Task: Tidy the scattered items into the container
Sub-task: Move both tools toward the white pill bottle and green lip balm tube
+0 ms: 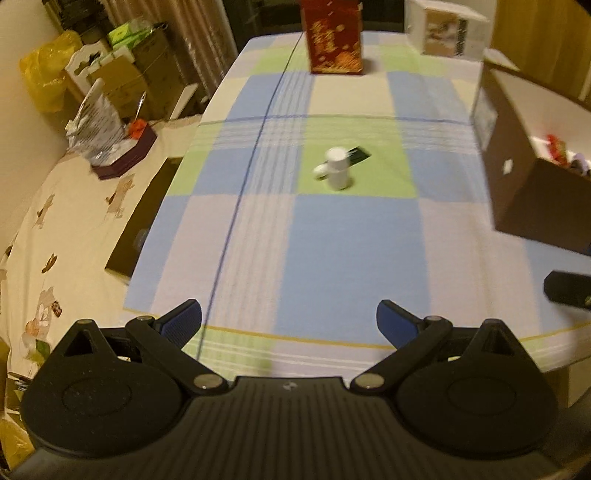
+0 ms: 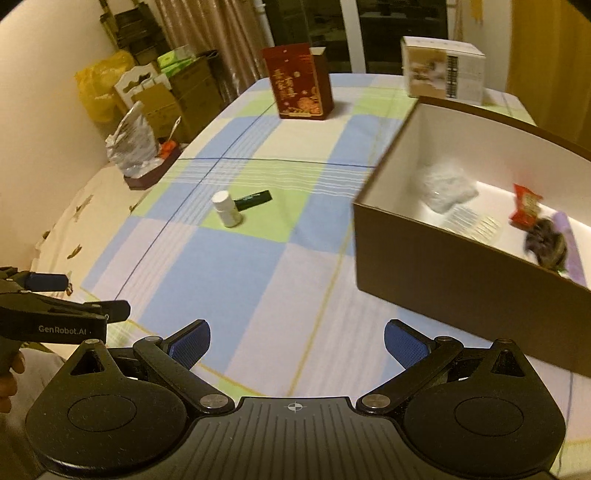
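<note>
A small white bottle [image 1: 337, 169] [image 2: 227, 210] stands on a green square of the checked tablecloth, with a flat dark stick-shaped item [image 1: 357, 154] [image 2: 254, 199] lying just behind it. The brown container box [image 1: 524, 184] [image 2: 443, 266] sits at the right, white inside, holding a red packet [image 2: 526, 206], a clear plastic bag [image 2: 445, 190] and dark and purple items. My left gripper [image 1: 289, 325] is open and empty near the table's front edge, well short of the bottle. My right gripper [image 2: 297, 343] is open and empty beside the box's near corner. The left gripper [image 2: 77, 295] also shows at the left edge of the right wrist view.
A red and gold carton [image 1: 334, 37] [image 2: 299, 83] and a white printed box [image 1: 447, 31] [image 2: 441, 68] stand at the far end of the table. Left of the table lie a cream patterned surface [image 1: 66, 236], a crumpled silver bag [image 1: 98, 125], cardboard boxes and a yellow bag [image 2: 98, 88].
</note>
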{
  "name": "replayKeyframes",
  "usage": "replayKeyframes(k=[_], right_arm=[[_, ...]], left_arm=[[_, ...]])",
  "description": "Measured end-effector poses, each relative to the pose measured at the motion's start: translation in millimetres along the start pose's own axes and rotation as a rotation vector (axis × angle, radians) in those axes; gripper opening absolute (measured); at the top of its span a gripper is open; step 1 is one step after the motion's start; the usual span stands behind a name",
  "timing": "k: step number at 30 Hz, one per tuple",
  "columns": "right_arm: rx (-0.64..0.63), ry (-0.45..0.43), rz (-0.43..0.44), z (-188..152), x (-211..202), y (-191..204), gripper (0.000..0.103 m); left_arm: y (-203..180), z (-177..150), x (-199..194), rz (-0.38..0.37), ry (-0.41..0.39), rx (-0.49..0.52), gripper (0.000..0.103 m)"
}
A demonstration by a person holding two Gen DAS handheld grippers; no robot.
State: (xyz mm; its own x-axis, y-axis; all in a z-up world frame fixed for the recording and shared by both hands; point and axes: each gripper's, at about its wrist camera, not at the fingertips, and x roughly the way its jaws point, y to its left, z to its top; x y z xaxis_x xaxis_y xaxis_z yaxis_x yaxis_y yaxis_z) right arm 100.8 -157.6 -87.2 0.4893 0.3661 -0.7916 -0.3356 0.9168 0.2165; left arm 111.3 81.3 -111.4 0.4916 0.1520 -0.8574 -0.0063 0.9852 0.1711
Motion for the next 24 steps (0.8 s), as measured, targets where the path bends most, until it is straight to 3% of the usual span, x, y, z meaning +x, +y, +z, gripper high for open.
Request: replayKeyframes(k=[7, 12, 17, 24], right_arm=[[-0.034, 0.027, 0.023, 15.9, 40.9, 16.7, 0.103], [-0.069, 0.027, 0.033, 24.8, 70.8, 32.6, 0.103], [-0.087, 0.021, 0.02, 39.3, 98.9, 39.0, 0.103], [-0.095, 0.012, 0.006, 53.8, 131.4, 40.2, 0.103]], left_arm=[[25.7, 11.8, 38.0, -0.002, 0.053, -0.006, 0.1], [37.7, 32.4, 67.6, -0.049, 0.072, 0.011, 0.099], [44.1, 54.2, 91.5, -0.114, 0.044, 0.074, 0.099], [45.8, 81.2, 124.1, -0.133, 0.039, 0.095, 0.095]])
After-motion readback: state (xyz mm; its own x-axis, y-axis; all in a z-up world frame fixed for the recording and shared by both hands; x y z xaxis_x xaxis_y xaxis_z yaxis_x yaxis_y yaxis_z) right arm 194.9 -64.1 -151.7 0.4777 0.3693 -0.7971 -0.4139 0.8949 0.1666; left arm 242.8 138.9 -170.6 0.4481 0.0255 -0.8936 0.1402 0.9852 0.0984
